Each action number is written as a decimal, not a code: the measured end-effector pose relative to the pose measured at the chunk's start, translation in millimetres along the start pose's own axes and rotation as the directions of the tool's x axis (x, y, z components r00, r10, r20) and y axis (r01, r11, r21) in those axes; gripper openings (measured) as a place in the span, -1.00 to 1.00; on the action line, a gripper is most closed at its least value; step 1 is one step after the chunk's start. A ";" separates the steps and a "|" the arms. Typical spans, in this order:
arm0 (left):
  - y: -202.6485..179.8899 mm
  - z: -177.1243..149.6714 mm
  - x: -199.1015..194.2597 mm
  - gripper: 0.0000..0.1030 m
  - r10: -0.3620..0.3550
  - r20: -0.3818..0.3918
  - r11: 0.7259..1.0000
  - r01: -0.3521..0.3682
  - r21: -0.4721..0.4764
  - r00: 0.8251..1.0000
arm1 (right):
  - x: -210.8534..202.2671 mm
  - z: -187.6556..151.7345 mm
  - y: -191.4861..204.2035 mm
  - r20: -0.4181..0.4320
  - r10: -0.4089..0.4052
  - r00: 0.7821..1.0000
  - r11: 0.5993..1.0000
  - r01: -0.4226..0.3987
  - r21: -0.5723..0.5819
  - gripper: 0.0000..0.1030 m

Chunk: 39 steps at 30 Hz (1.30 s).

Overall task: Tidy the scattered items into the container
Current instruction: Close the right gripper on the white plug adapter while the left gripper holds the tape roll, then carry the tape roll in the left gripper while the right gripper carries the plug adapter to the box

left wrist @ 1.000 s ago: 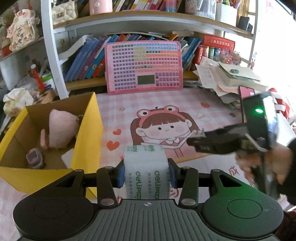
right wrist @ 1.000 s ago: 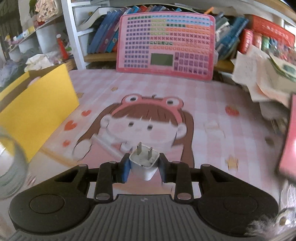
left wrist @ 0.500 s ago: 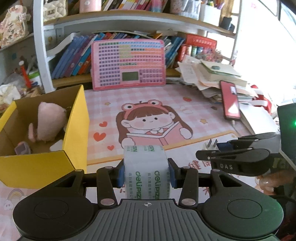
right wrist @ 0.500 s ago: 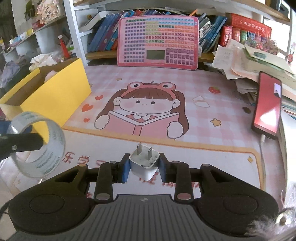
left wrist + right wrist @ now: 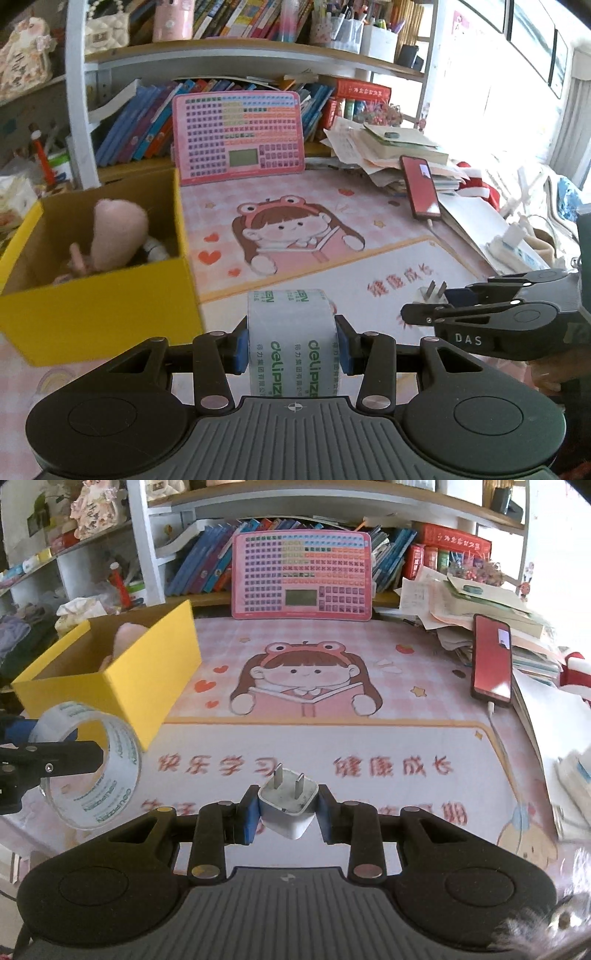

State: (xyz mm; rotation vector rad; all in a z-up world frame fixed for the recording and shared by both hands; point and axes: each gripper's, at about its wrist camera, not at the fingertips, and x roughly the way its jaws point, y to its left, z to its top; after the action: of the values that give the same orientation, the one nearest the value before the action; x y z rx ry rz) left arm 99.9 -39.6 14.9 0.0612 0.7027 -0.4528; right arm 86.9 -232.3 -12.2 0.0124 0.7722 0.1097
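Note:
My left gripper [image 5: 291, 347] is shut on a clear tape roll [image 5: 291, 343] with green print, held above the desk mat to the right of the yellow box [image 5: 99, 314]. The roll also shows in the right wrist view [image 5: 92, 764]. My right gripper [image 5: 288, 810] is shut on a white plug adapter [image 5: 288, 805], prongs pointing up and forward; it also shows in the left wrist view [image 5: 430, 295]. The yellow box [image 5: 147, 672] holds a pink plush toy [image 5: 114, 232] and small items.
A pink keyboard toy [image 5: 301, 578] leans against the bookshelf at the back. A red phone [image 5: 493, 661] on a cable lies beside a pile of papers and books [image 5: 480, 602] at the right. The cartoon desk mat [image 5: 306, 686] covers the desk.
Both grippers have pulled back and up from the mat with their loads. The yellow box now lies further ahead to the left, and more of the desk shows.

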 end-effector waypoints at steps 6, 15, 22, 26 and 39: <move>24.8 -26.1 -29.5 -0.17 -0.006 0.000 1.000 0.006 -0.019 1.000 | -15.7 -20.9 40.8 -0.007 -0.005 1.000 1.000 0.005 0.007 -0.43; 71.8 -50.5 -73.2 -0.17 0.049 0.032 0.996 -0.047 -0.073 0.998 | -25.5 -26.7 103.7 0.005 0.043 0.999 0.998 -0.042 -0.043 -0.43; 104.3 -66.5 -97.0 -0.17 0.087 0.048 0.989 -0.080 -0.127 0.995 | -25.1 -22.5 143.8 0.000 0.073 0.997 0.992 -0.073 -0.104 -0.43; 122.5 -74.2 -110.1 -0.17 0.109 0.068 0.982 -0.097 -0.162 0.992 | -24.5 -20.1 162.8 0.005 0.088 0.996 0.986 -0.086 -0.144 -0.43; 172.0 -21.7 -130.0 -0.18 0.186 0.240 0.975 -0.148 -0.167 0.953 | -26.0 53.1 186.8 0.198 0.119 0.973 0.976 -0.078 -0.205 -0.43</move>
State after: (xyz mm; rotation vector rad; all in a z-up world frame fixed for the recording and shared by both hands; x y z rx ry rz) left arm 72.1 169.4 64.5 -0.0755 0.4716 -0.2382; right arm 87.7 -47.8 53.6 -0.1233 0.5476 0.2753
